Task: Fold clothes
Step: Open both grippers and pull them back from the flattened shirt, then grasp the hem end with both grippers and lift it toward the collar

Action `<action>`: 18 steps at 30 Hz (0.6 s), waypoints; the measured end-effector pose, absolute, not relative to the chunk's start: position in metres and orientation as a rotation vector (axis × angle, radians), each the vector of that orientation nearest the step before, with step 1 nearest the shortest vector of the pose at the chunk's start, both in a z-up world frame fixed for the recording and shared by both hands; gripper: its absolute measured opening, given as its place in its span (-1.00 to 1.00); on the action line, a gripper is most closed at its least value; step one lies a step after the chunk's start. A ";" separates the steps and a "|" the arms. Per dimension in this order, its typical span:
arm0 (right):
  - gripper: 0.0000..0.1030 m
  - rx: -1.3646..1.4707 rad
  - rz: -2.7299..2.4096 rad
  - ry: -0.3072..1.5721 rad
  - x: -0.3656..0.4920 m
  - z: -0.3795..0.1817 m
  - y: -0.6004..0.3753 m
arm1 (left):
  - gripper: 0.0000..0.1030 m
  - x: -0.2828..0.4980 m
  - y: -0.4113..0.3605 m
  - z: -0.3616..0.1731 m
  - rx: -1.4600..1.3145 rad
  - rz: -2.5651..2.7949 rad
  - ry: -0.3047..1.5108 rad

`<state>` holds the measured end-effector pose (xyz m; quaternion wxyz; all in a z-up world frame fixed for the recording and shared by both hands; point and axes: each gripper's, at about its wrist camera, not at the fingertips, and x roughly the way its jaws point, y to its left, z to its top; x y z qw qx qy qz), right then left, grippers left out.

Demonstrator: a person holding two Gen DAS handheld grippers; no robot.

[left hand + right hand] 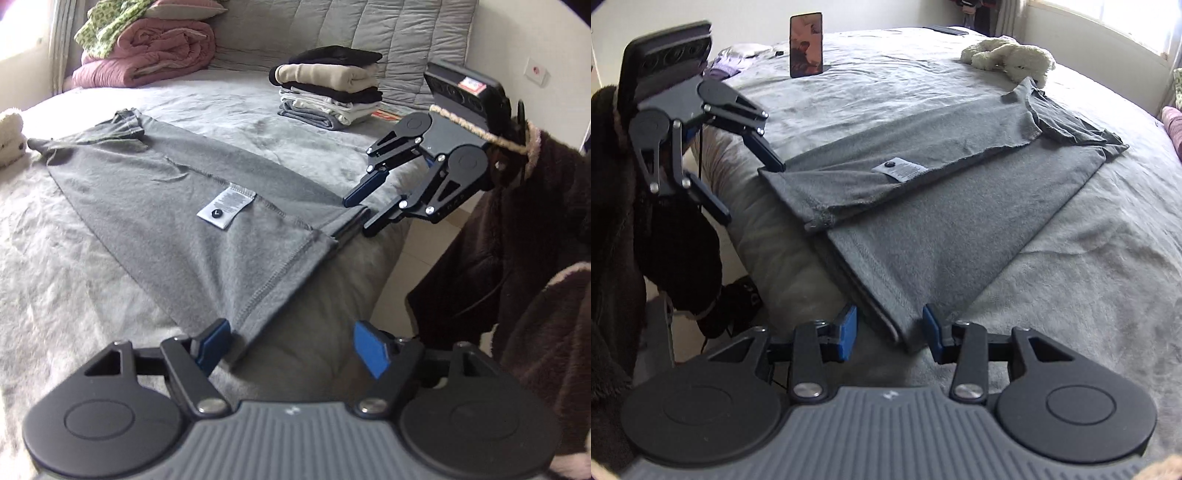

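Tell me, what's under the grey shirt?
The grey shirt lies folded on the fuzzy grey blanket, which shows all around it. Whatever is directly beneath the shirt's middle stays covered.

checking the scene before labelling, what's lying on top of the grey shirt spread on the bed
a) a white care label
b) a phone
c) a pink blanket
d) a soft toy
a: a white care label lies on the grey shirt; the phone stands further back on the bed, apart from the shirt.
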<state>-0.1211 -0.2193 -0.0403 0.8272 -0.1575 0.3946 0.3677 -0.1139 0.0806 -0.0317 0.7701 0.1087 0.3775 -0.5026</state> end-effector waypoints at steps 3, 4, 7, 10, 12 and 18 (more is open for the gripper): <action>-0.15 -0.239 0.810 0.869 -0.114 -0.036 -0.232 | 0.46 -0.099 0.101 -0.024 0.079 -1.085 0.887; -0.15 -0.193 0.817 0.881 -0.112 -0.035 -0.239 | 0.46 -0.094 0.107 -0.023 0.028 -1.074 0.896; -0.15 -0.028 0.805 0.936 -0.101 -0.035 -0.261 | 0.44 -0.080 0.124 -0.029 -0.127 -1.039 0.933; -0.15 0.145 0.789 0.997 -0.090 -0.042 -0.279 | 0.43 -0.070 0.128 -0.037 -0.214 -1.014 0.986; -0.12 0.231 0.797 1.023 -0.086 -0.046 -0.283 | 0.43 -0.065 0.126 -0.044 -0.255 -1.010 1.026; -0.12 0.443 0.810 1.131 -0.070 -0.061 -0.279 | 0.13 -0.054 0.123 -0.066 -0.373 -1.014 1.123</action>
